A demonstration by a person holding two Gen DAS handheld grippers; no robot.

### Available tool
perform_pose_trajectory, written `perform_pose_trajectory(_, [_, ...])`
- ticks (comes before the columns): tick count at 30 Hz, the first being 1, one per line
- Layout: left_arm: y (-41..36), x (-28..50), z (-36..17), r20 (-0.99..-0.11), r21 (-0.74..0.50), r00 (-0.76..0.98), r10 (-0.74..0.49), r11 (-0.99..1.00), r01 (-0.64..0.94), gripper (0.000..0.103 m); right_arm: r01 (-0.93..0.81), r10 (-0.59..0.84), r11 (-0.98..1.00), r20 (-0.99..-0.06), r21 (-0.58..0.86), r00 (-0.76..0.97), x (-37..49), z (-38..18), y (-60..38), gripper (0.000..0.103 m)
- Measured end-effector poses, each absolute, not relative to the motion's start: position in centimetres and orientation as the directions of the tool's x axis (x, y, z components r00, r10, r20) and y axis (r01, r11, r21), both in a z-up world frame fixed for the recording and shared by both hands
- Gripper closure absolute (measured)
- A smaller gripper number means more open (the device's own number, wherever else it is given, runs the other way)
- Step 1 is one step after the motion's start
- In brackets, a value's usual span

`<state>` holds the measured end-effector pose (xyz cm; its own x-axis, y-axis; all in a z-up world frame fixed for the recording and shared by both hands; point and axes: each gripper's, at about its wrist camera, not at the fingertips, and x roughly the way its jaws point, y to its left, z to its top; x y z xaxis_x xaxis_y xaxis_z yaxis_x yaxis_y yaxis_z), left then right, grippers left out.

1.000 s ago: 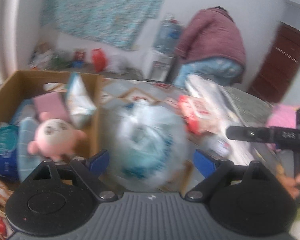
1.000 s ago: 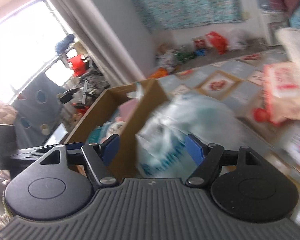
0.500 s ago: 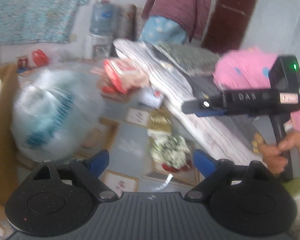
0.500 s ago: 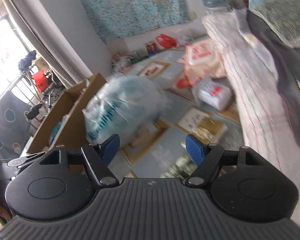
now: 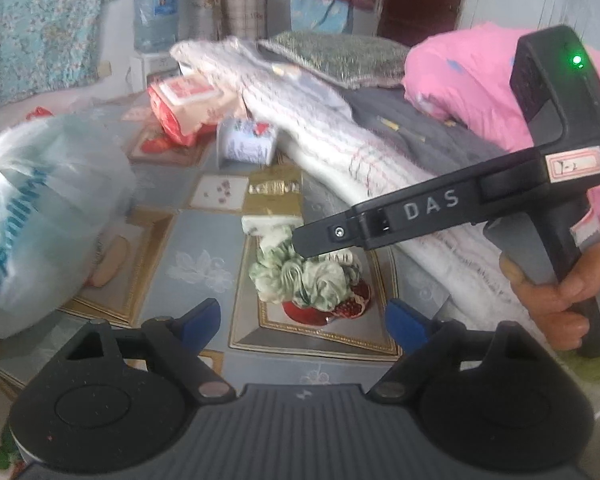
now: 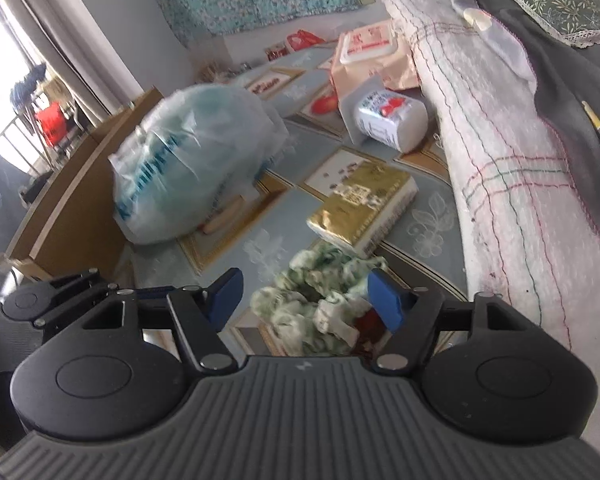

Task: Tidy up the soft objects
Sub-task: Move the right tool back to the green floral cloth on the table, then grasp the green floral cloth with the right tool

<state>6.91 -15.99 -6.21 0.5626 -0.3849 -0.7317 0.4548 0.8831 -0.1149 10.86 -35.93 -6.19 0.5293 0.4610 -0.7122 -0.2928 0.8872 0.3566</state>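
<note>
The left wrist view alone shows the right gripper point(image 5: 300, 242) from outside, its black body reaching in from three o'clock with a hand point(image 5: 556, 300) wrapped round the handle, and its tip hanging over the green-and-white crumpled cloth point(image 5: 300, 276); it alone also shows the pink quilt point(image 5: 468, 84) on the bed and the water bottle point(image 5: 156, 16) at eleven o'clock. The right wrist view alone shows the cardboard box point(image 6: 72, 196) at nine o'clock, with the blue-printed plastic bag point(image 6: 192, 168) resting just beside its wall. The cloth lies bunched on the tiled floor point(image 5: 192, 264) beside the bed, partly covering something dark red; it is a rumpled heap with no clear long axis, though in the right view it spreads slightly from seven towards one o'clock. There the right gripper point(image 6: 306, 300) has the cloth between its blue fingers point(image 6: 386, 300), which have just been closing but do not visibly press it, so they are still released. The left gripper point(image 5: 302, 320) is spread wide and empty, having just narrowed a little, with the cloth ahead at twelve o'clock. The gold packet point(image 6: 364, 204) lies just beyond the cloth, its long axis running seven to one o'clock.
</note>
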Motion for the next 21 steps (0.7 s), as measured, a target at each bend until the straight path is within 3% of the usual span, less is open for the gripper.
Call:
perform_pose_trajectory(7, [-16.4, 8.5, -8.2, -0.747, -0.122, 0.539, -0.389, 0.878, 0.464, 0.028, -0.271, 0.460, 0.888, -0.744, 0.371, 0.485, 12.0, -8.4, -35.4, 0.057])
perform_pose_trajectory(13, [-14.9, 9.2, -9.0, -0.757, -0.138, 0.528, -0.385, 0.884, 0.447, 0.032, -0.297, 0.530, 0.847, -0.737, 0.440, 0.419, 12.8, -9.2, -33.5, 0.060])
perform_pose_trajectory(21, [-11.1, 8.8, -9.2, -0.774, -0.076, 0.562, -0.290, 0.925, 0.373, 0.032, -0.347, 0.640, 0.765, -0.697, 0.542, 0.324, 14.3, -10.1, -29.4, 0.059])
